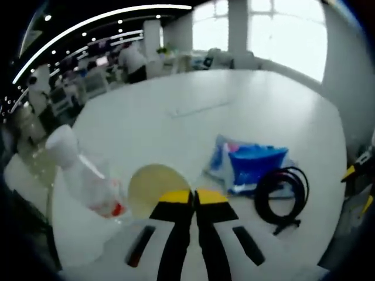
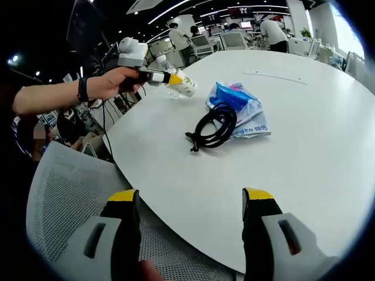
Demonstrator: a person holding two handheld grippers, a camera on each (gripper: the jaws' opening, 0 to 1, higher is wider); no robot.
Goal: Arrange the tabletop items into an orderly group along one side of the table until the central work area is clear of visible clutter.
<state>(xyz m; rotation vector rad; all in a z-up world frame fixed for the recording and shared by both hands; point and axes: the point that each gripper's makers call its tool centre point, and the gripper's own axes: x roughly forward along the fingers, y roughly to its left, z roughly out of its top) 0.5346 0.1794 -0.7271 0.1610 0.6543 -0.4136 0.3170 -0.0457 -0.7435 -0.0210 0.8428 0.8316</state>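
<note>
While the left gripper (image 1: 192, 196) pointed out over the white desk (image 1: 234, 117), its yellow-tipped jaws stood pressed together right at a clear plastic bottle (image 1: 94, 187), which lay on its side at the near left of that view, white cap (image 1: 61, 143) toward the far left, red-marked label at the near end; whether the jaws actually pinched the bottle I could not tell. Just beyond the jaw tips sat a round pale-yellow disc (image 1: 153, 186), apparently the bottle's base seen end on, though the blur left that uncertain. To the right of it lay a blue and white plastic packet (image 1: 249, 167), and a coiled black cable (image 1: 282, 196) rested against the packet's near right edge, overlapping it. In the right gripper view the same packet (image 2: 240, 108) and cable (image 2: 212, 127) lay together toward the far left part of the desk (image 2: 304, 134), well apart from the right gripper (image 2: 190, 199), whose jaws were spread wide with nothing between them, hovering over the desk's near edge and a grey mesh chair back (image 2: 64, 199). Farther left in that view a person's hand (image 2: 108, 82) held the left gripper at the bottle (image 2: 179, 85) near the desk's far left edge. Beyond the desk stood office chairs, workstations and people.
</note>
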